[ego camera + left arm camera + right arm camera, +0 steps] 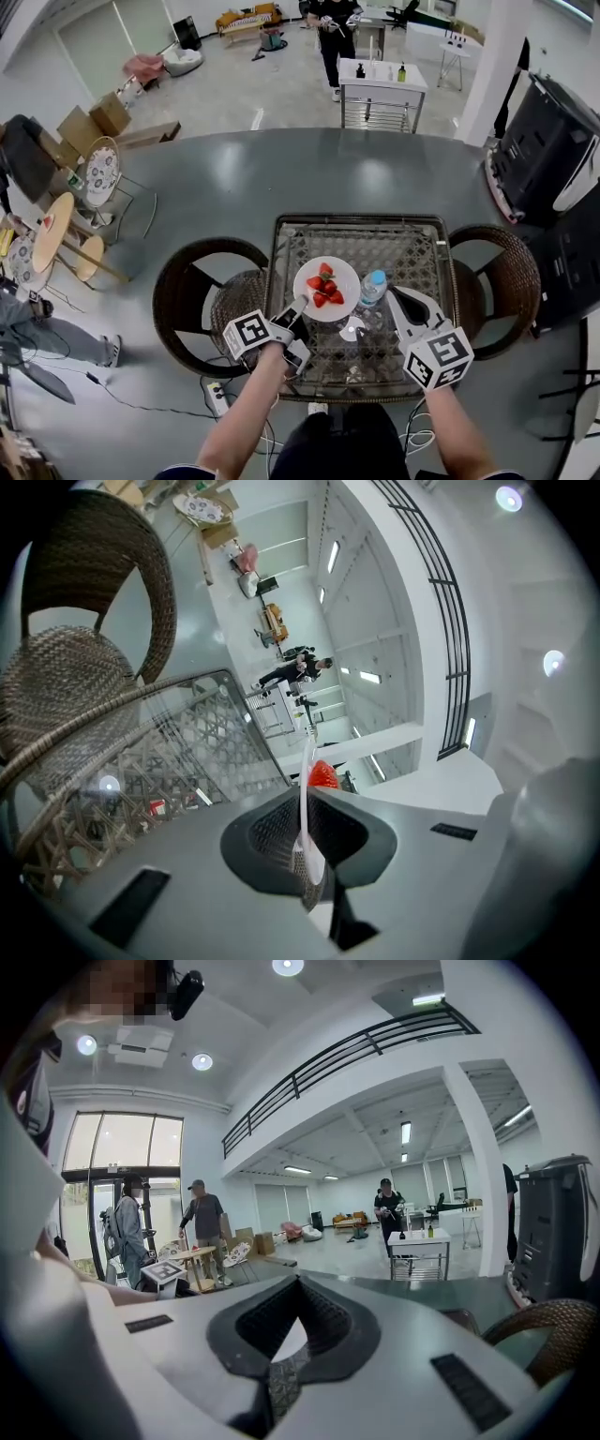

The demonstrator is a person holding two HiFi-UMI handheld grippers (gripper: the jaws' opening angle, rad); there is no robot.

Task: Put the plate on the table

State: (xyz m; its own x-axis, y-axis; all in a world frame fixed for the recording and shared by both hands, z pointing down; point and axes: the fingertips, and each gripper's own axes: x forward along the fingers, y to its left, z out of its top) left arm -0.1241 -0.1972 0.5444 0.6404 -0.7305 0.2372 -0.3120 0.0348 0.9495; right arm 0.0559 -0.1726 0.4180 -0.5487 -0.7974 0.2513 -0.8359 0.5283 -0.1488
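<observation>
The left tool (295,314) (307,855) is pinched on the rim of the plate (343,276) (307,761). The plate carries strawberries (325,286) and is held over the glass counter (394,248). A bottle (373,286) stands just right of the plate. The right tool (396,298) (281,1363) is pressed together and empty beyond the bottle.

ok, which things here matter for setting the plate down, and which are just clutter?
Job: plate, strawberries on it, left gripper with jaws shut on the rim, table.
Just there: bottle, left chair, right chair, right gripper, empty.
</observation>
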